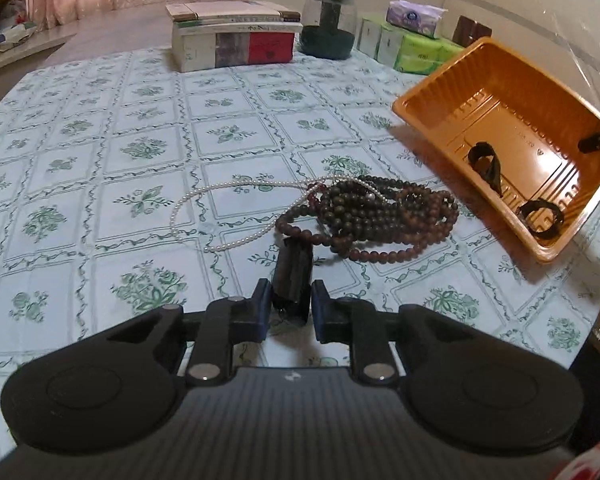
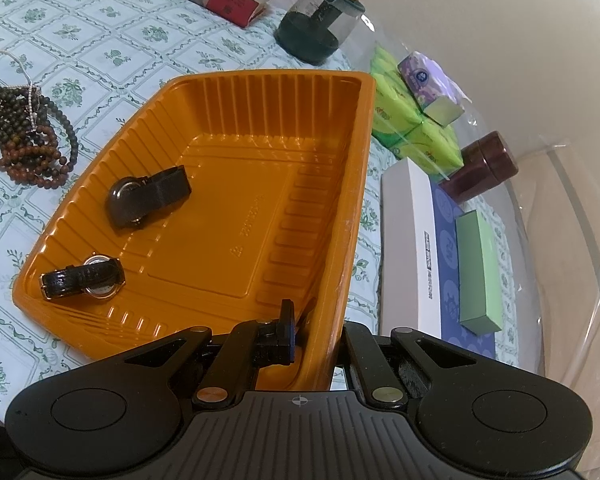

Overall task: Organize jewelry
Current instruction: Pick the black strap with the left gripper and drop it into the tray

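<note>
My left gripper (image 1: 291, 300) is shut on a black watch strap (image 1: 292, 276), held just above the tablecloth in front of a pile of dark bead bracelets (image 1: 380, 216) and a pearl necklace (image 1: 204, 204). To the right stands the orange tray (image 1: 440, 120), tipped up on one side, with two black watches (image 1: 486, 162) (image 1: 540, 216) inside. In the right wrist view my right gripper (image 2: 318, 336) is shut on the near wall of the tray (image 2: 260, 92). One finger is inside the tray and the other is hidden behind the wall. Both watches (image 2: 148, 196) (image 2: 84, 278) lie at the tray's low left end, and the beads (image 2: 24, 140) lie beyond it.
Stacked books (image 1: 232, 40), a glass jar (image 1: 328, 24) and tissue packs (image 1: 416, 48) line the far side of the table. Right of the tray sit a white box (image 2: 408, 240), a green box (image 2: 480, 272) and a brown jar (image 2: 484, 168), close to the table's edge.
</note>
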The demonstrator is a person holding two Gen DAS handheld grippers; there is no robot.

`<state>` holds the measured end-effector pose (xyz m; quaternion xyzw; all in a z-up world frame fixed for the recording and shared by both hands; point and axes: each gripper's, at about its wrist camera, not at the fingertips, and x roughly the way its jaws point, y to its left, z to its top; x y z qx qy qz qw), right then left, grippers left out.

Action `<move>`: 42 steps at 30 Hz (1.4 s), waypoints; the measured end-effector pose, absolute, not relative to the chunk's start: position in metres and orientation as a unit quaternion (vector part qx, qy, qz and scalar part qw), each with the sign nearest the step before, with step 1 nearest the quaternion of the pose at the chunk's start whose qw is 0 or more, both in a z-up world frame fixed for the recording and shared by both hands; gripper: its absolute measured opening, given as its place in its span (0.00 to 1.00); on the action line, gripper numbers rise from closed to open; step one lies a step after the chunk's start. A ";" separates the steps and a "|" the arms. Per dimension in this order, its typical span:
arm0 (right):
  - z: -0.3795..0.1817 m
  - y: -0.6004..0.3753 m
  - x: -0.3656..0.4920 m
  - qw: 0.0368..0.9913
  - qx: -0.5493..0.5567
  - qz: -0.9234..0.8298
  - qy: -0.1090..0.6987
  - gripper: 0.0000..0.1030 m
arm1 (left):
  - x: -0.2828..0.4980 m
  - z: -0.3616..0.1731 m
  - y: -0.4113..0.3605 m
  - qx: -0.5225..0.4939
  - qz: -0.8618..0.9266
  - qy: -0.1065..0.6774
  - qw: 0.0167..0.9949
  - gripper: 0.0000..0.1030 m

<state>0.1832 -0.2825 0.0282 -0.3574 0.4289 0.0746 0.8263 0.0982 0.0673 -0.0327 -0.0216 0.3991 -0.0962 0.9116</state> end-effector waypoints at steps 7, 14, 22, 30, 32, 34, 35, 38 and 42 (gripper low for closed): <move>0.028 -0.283 0.183 0.826 -0.357 0.075 0.429 0.05 | 0.092 -0.019 0.071 -0.031 -0.092 0.387 0.917 0.18; 0.028 -0.283 0.184 0.826 -0.357 0.075 0.429 0.05 | 0.093 -0.037 0.061 0.009 -0.092 0.408 0.908 0.18; 0.028 -0.283 0.184 0.826 -0.356 0.074 0.430 0.05 | 0.103 -0.056 0.054 0.019 -0.079 0.402 0.912 0.20; 0.028 -0.283 0.183 0.827 -0.355 0.074 0.430 0.05 | 0.106 -0.049 0.048 0.029 -0.078 0.401 0.912 0.18; 0.027 -0.284 0.184 0.827 -0.354 0.075 0.431 0.05 | 0.102 -0.043 0.046 0.033 -0.077 0.394 0.915 0.18; 0.027 -0.284 0.184 0.827 -0.354 0.075 0.431 0.05 | 0.100 -0.035 0.044 0.032 -0.077 0.388 0.918 0.18; 0.027 -0.284 0.184 0.827 -0.354 0.075 0.431 0.05 | 0.100 -0.031 0.041 0.033 -0.080 0.383 0.920 0.18; 0.027 -0.284 0.184 0.827 -0.354 0.075 0.431 0.05 | 0.102 -0.018 0.029 0.037 -0.097 0.370 0.923 0.18; 0.027 -0.284 0.184 0.827 -0.354 0.075 0.431 0.05 | 0.110 -0.005 0.006 0.028 -0.131 0.354 0.926 0.18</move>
